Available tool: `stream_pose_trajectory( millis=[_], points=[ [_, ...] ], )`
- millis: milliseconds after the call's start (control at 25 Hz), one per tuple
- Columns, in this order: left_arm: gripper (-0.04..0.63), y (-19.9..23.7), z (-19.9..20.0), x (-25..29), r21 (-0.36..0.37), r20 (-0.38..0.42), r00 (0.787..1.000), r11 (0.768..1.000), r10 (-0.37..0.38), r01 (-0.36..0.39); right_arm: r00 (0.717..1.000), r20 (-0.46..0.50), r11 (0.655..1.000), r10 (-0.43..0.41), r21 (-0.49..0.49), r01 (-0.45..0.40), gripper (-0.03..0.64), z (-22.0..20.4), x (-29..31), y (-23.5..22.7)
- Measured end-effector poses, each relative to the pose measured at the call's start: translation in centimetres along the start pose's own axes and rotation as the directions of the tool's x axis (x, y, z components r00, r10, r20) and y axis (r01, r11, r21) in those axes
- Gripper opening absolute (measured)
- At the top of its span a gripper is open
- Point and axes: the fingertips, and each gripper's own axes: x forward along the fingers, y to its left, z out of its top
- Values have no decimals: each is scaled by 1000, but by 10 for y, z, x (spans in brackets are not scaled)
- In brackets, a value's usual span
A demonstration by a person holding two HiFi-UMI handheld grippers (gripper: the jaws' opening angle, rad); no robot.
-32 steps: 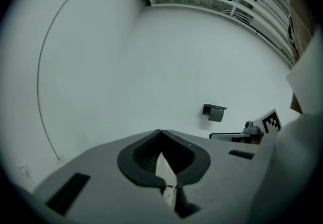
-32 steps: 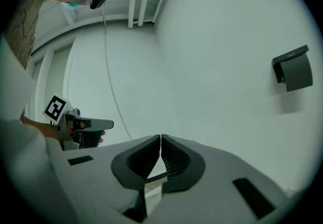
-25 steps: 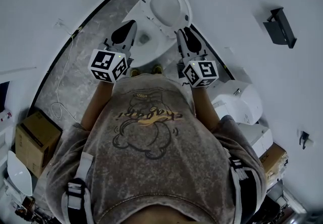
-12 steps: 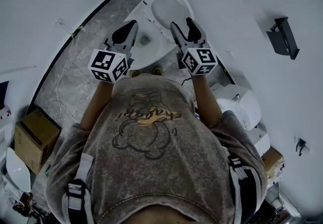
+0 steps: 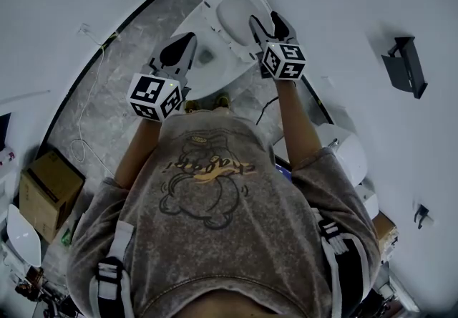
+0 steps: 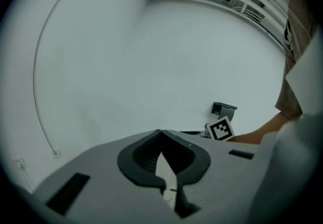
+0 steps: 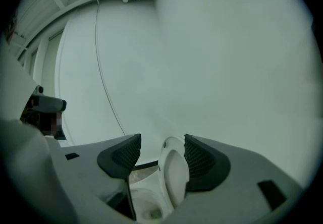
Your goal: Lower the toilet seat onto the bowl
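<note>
Approach step: the toilet seat stands raised above the bowl, its rim between the jaws of the right hand-held gripper, which have just been opening and do not yet press on it. The left hand-held gripper hangs clenched and empty near the bowl. Next move, as judged — close on the rim, then swing it down gently.

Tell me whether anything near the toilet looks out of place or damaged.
Nothing looks damaged or spilled. The toilet seat stands raised above the bowl, and a loose white cable trails across the floor.
</note>
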Motion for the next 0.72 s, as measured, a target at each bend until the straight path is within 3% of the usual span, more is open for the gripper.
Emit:
stream_pose_trajectory(
  millis=[480,720],
  points=[
    [9,19,-13,-3,-25,-44,998,999,33,-34,985,-172,997,-6,-78,-8,265,-42,58,-39],
    [9,26,-14,-5,-25,-51,998,999,40,-41,981,-191,996,-27,-85,11,265,-49,65,-48]
  ],
)
